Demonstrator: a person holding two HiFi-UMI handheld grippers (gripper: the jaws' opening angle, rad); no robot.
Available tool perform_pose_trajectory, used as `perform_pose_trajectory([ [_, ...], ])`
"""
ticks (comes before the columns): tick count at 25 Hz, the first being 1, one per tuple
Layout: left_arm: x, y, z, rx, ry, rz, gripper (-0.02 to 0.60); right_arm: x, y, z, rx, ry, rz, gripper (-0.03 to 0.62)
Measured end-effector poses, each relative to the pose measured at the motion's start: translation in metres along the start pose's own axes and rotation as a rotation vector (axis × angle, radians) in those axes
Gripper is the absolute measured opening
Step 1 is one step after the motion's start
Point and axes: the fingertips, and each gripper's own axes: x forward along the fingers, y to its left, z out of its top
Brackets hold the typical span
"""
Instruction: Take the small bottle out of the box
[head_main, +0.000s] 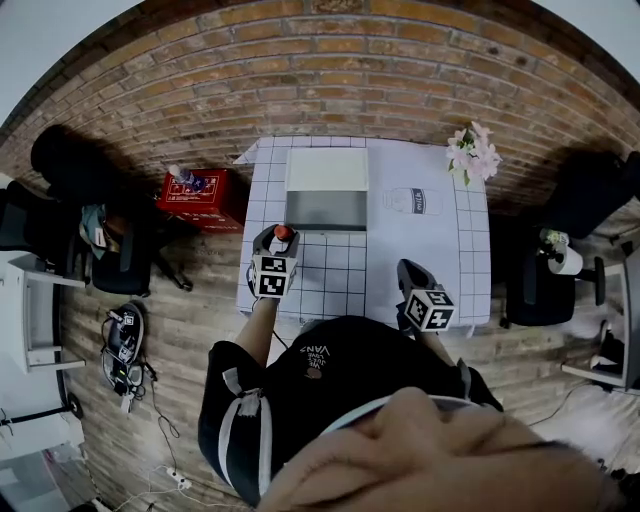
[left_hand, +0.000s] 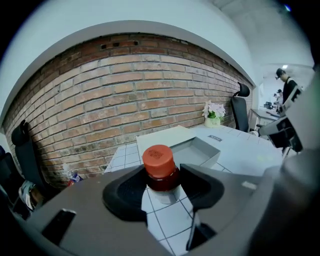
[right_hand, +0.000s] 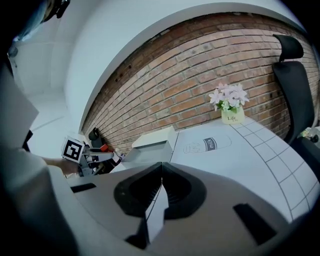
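- Small bottle (left_hand: 159, 161), red-capped: gripped at the neck by the left tongs (left_hand: 162, 176), upright, outside the box (head_main: 326, 212), over the bench (head_main: 420, 260) just in front of it.
- Left tongs: closed on the bottle just under the cap; the contact area looks small.
- Right tongs (right_hand: 160, 177): pressed together, empty, well apart from the box.
- Risk: the neck grip may let the bottle swing or slip if the hand tilts or moves sharply.
- Risk: releasing before the base meets the bench would likely topple it; whether the base touches now cannot be told.
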Motion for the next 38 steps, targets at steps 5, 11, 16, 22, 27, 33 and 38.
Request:
perform_pose_trajectory([
  [5,-0.015,-0.005,-0.004,-0.037,-0.008,0.043,0.216,0.001,-0.004,0.0,-0.019,0.014,0.033,0.003],
  [11,-0.029,-0.014,-0.015,-0.092,-0.011,0.088,0.216,0.003,-0.008,0.002,-0.054,0.037,0.078,0.003],
  [16,-0.04,-0.024,-0.028,-0.128,-0.009,0.114,0.216,0.004,-0.011,-0.003,-0.081,0.059,0.11,0.003],
  [22,-0.052,-0.031,-0.04,-0.173,-0.004,0.142,0.216,0.008,-0.008,-0.007,-0.1,0.096,0.145,0.003],
  [27,-0.062,-0.035,-0.045,-0.206,-0.007,0.162,0.216,0.013,-0.003,-0.007,-0.123,0.115,0.176,0.003],
  [33,-0.074,-0.04,-0.047,-0.216,-0.012,0.158,0.216,0.016,0.001,-0.003,-0.125,0.103,0.174,0.003],
  [38,-0.088,-0.038,-0.045,-0.206,-0.018,0.144,0.216,0.015,0.014,-0.003,-0.117,0.089,0.167,0.003],
])
